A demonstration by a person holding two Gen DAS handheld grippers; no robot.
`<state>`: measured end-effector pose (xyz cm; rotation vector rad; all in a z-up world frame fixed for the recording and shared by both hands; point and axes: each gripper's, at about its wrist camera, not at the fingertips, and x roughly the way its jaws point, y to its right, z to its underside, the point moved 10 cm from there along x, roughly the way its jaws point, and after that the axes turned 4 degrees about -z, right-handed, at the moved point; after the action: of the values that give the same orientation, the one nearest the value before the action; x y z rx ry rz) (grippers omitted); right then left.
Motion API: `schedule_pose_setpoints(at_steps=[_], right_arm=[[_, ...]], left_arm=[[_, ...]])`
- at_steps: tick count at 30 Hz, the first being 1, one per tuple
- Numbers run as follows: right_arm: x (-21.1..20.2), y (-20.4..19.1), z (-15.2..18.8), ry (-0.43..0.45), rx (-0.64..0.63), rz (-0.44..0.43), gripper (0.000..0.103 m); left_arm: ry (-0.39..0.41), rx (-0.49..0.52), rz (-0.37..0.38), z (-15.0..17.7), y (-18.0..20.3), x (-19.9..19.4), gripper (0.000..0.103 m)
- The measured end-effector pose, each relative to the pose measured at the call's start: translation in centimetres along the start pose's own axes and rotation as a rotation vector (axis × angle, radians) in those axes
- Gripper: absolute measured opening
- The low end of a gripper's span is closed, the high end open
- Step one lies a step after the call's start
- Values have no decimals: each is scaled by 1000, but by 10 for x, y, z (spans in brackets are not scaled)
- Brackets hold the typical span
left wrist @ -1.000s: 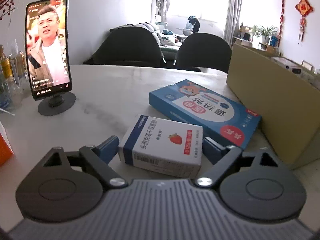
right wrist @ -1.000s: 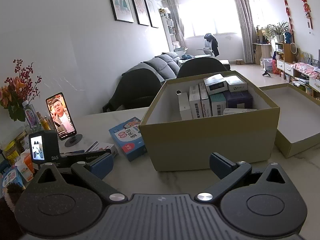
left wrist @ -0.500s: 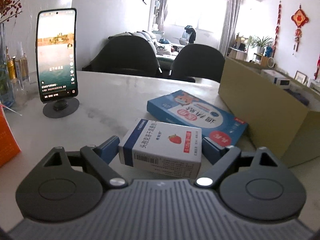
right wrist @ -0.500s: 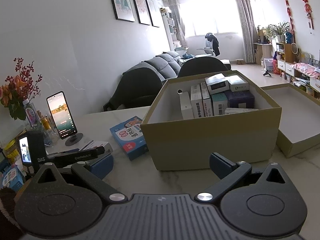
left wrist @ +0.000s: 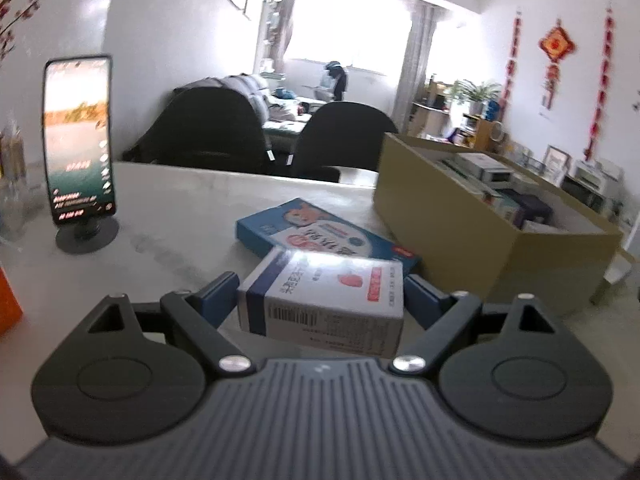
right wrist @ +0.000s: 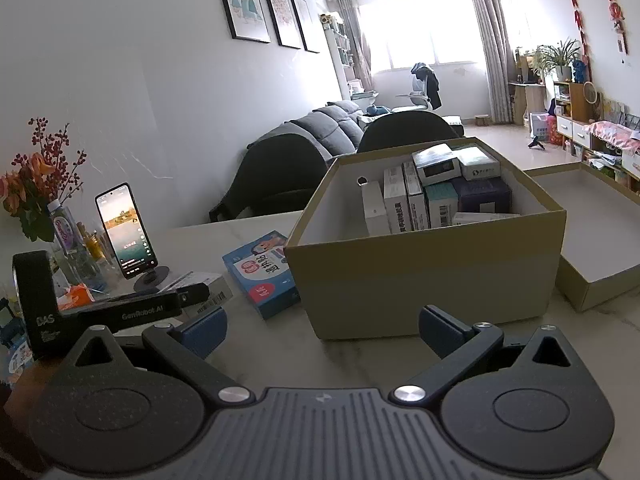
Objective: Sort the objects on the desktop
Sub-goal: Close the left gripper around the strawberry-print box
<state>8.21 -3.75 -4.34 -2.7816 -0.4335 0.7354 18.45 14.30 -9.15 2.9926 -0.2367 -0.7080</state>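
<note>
My left gripper is shut on a white medicine box with a strawberry picture, its blue pads pressed on both ends, and the box hangs above the marble table. Behind it a flat blue box lies on the table. To the right stands an open cardboard box with several packets upright inside. In the right wrist view my right gripper is open and empty, just in front of that cardboard box. The white box and the blue box lie to its left.
A phone on a round stand is upright at the table's left. Beside it are a vase of flowers, bottles and an orange packet. The box's lid lies open side up at the right. Two dark chairs stand behind the table.
My left gripper has lifted the white box off the table and swung to the right, so the cardboard box's inside now shows. The right gripper has stayed still.
</note>
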Motion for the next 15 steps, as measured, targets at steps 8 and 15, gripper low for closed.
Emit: schedule_pose_setpoints(at_steps=[8,15], right_arm=[[0,1,1,-4,16,-7,102],[1,0,2,-11,21,-8,102]], left_arm=[[-19,57,45,9,16,0,88],[-60,69,56,20,18,5,88]])
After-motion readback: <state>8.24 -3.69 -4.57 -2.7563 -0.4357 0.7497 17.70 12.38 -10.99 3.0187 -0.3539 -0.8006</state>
